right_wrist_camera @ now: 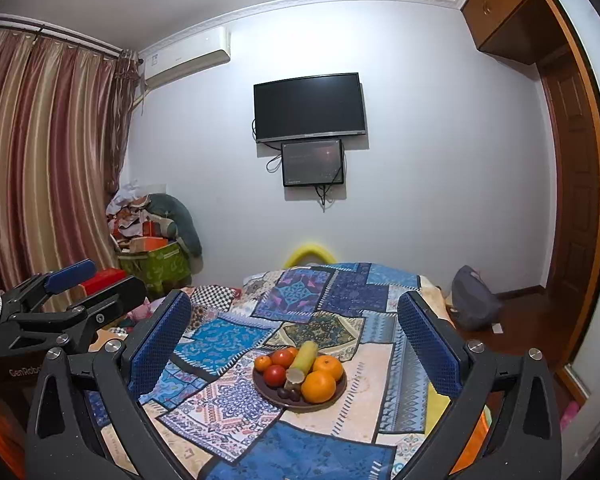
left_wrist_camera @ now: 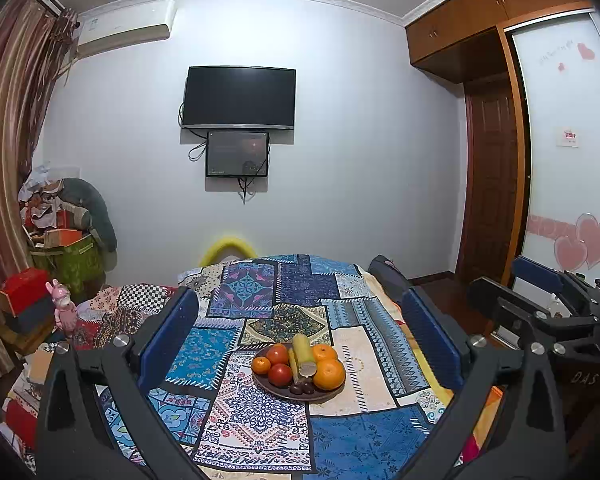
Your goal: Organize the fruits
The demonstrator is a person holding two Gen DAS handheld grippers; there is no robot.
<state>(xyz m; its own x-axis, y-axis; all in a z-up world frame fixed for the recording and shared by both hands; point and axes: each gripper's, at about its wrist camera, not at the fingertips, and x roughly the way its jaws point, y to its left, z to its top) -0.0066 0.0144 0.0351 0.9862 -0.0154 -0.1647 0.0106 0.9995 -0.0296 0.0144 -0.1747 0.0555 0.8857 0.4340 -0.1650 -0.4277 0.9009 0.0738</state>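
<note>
A brown plate (left_wrist_camera: 274,391) (right_wrist_camera: 338,394) sits on the patchwork cloth and holds the fruit. On it are oranges (left_wrist_camera: 329,374) (right_wrist_camera: 318,386), red tomatoes (left_wrist_camera: 280,374) (right_wrist_camera: 275,375), a yellow-green stalk (left_wrist_camera: 302,350) (right_wrist_camera: 303,357) and dark grapes (left_wrist_camera: 302,388) (right_wrist_camera: 289,393). My left gripper (left_wrist_camera: 300,332) is open and empty, above and short of the plate. My right gripper (right_wrist_camera: 296,332) is open and empty, likewise short of the plate. Each gripper shows at the side of the other's view: the right one (left_wrist_camera: 540,300), the left one (right_wrist_camera: 64,292).
The patchwork cloth (left_wrist_camera: 260,312) (right_wrist_camera: 332,300) covers a table. Boxes and a green bag (left_wrist_camera: 68,256) (right_wrist_camera: 156,256) pile up at the left by the curtain. A pink figurine (left_wrist_camera: 63,304) stands left. A grey bag (right_wrist_camera: 474,300) lies on the floor at right. A TV (left_wrist_camera: 239,97) hangs on the wall.
</note>
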